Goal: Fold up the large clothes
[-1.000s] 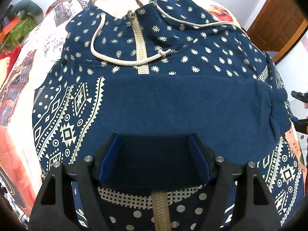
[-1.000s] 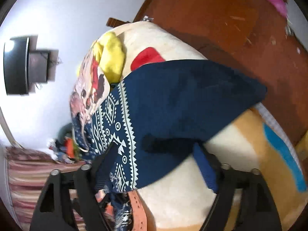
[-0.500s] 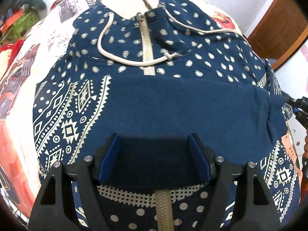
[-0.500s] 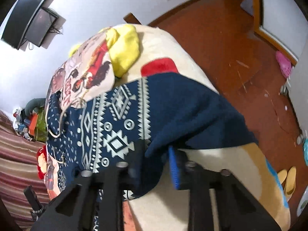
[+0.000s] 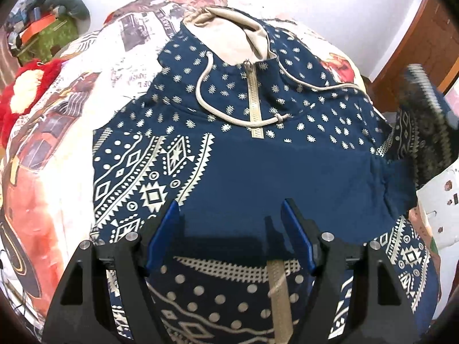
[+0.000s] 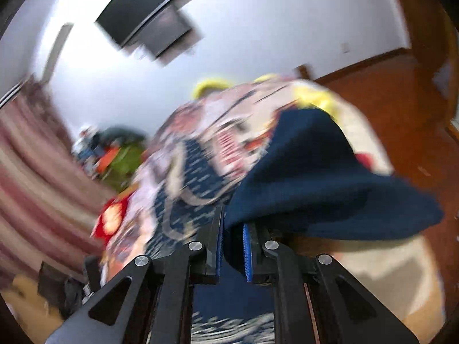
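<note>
A navy hoodie (image 5: 258,132) with cream patterns, zip and drawstring lies front-up on the bed. Its lower part is folded up, showing a plain navy band (image 5: 287,177). My left gripper (image 5: 229,218) hovers open over that band's near edge, its blue pads wide apart and casting shadows on the cloth. At the right edge a patterned sleeve (image 5: 421,132) with a ribbed cuff is lifted and blurred. In the right wrist view my right gripper (image 6: 233,229) is shut on a flap of plain navy fabric (image 6: 315,177), which is raised off the bed.
The printed bed cover (image 5: 57,149) spreads to the left, with a red plush (image 5: 25,91) and a green heap (image 5: 48,37) beyond. A wall TV (image 6: 149,14), a striped curtain (image 6: 28,172) and wooden floor (image 6: 401,100) surround the bed. A white device part (image 5: 441,197) is at right.
My right gripper closed on the navy fabric, rolled and rose with it; its view is now blurred. The left gripper drew back and up from the folded band, still open.
</note>
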`<state>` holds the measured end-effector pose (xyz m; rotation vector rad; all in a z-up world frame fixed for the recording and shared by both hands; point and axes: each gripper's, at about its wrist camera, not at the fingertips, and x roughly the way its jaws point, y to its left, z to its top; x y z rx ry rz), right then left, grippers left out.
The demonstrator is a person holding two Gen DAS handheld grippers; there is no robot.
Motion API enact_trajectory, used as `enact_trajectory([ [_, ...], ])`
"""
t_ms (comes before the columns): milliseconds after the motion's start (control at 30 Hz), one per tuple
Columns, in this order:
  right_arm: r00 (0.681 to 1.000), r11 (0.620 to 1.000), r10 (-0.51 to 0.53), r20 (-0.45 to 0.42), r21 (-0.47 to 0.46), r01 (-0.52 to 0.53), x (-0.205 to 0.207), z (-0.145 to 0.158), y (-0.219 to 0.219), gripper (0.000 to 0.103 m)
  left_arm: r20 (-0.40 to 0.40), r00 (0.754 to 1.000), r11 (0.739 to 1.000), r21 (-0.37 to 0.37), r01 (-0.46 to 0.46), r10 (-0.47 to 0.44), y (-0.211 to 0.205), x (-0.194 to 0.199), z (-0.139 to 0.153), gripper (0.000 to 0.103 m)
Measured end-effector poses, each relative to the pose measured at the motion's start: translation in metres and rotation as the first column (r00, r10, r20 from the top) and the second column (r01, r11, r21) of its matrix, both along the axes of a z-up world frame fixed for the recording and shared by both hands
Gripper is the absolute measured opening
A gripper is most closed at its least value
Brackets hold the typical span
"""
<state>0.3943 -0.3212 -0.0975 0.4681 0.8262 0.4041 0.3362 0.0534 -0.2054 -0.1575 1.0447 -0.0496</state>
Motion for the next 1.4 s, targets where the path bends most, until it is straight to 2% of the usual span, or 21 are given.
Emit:
enact_trajectory([
  [133,0.992,0.990,0.120,-0.045,-0.071,-0.123,-0.005,-0.021,0.063,0.010,0.018,1.000,1.000,0.023,0.010,-0.011,0.001,-0.010,0.006,0.073],
  [200,0.981,0.980,0.153,-0.118,-0.114,-0.166,-0.005,-0.042,0.088,0.010,0.029,0.999,0.999,0.041,0.018,-0.020,0.004,-0.017,0.009,0.073],
  [267,0.959,0.971,0.151,-0.238,-0.147,-0.189,-0.002,-0.072,0.104,0.010,0.038,0.999,0.998,0.062,0.027,-0.029,0.006,-0.022,0.011,0.073],
  [300,0.949,0.969,0.141,-0.283,-0.159,-0.191,0.000,-0.083,0.104,0.010,0.043,0.998,0.997,0.076,0.032,-0.035,0.006,-0.026,0.012,0.073],
  [400,0.877,0.949,0.107,-0.468,-0.214,-0.230,0.003,-0.119,0.101,0.010,0.050,0.997,0.993,0.104,0.049,-0.055,0.004,-0.031,0.015,0.073],
  [467,0.872,0.957,0.118,-0.475,-0.181,-0.228,0.002,-0.121,0.095,0.010,0.058,0.996,0.992,0.110,0.068,-0.075,-0.001,-0.033,0.019,0.072],
  [567,0.840,0.955,0.141,-0.524,-0.151,-0.255,0.000,-0.119,0.090,0.010,0.076,0.992,0.991,0.093,0.096,-0.103,-0.013,-0.032,0.028,0.073],
  [700,0.840,0.953,0.162,-0.517,-0.140,-0.270,-0.013,-0.110,0.075,0.011,0.086,0.984,0.985,0.091,0.145,-0.153,-0.039,-0.023,0.041,0.073],
  [833,0.852,0.964,0.166,-0.496,-0.102,-0.247,-0.024,-0.098,0.057,0.011,0.067,0.968,0.970,0.029,0.241,-0.242,-0.076,-0.005,0.046,0.073],
  [933,0.853,0.969,0.173,-0.493,-0.069,-0.236,-0.025,-0.102,0.047,0.011,-0.001,0.959,0.959,-0.001,0.282,-0.282,-0.108,0.020,0.030,0.073],
  [1000,0.848,0.971,0.176,-0.500,-0.053,-0.233,-0.025,-0.108,0.045,0.011,-0.082,0.954,0.957,-0.016,0.289,-0.290,-0.127,0.039,0.008,0.073],
  [1033,0.847,0.973,0.176,-0.502,-0.043,-0.228,-0.024,-0.112,0.045,0.011,-0.106,0.951,0.957,-0.012,0.291,-0.290,-0.133,0.043,0.000,0.073],
  [1100,0.847,0.973,0.182,-0.500,-0.034,-0.229,-0.025,-0.115,0.044,0.011,-0.158,0.947,0.955,0.051,0.291,-0.280,-0.145,0.053,-0.019,0.073],
  [1133,0.850,0.971,0.188,-0.492,-0.037,-0.237,-0.026,-0.114,0.045,0.010,-0.159,0.946,0.954,0.065,0.294,-0.281,-0.147,0.054,-0.023,0.078],
  [1167,0.853,0.966,0.202,-0.482,-0.046,-0.255,-0.027,-0.111,0.045,0.010,-0.149,0.949,0.954,0.073,0.289,-0.276,-0.146,0.055,-0.024,0.082],
  [1300,0.871,0.951,0.231,-0.433,-0.086,-0.296,-0.038,-0.098,0.035,0.010,-0.154,0.952,0.958,0.077,0.277,-0.264,-0.142,0.055,-0.024,0.086],
  [1400,0.894,0.947,0.206,-0.398,-0.147,-0.284,-0.049,-0.088,0.016,0.011,-0.148,0.961,0.955,0.150,0.257,-0.235,-0.145,0.053,-0.017,0.085],
])
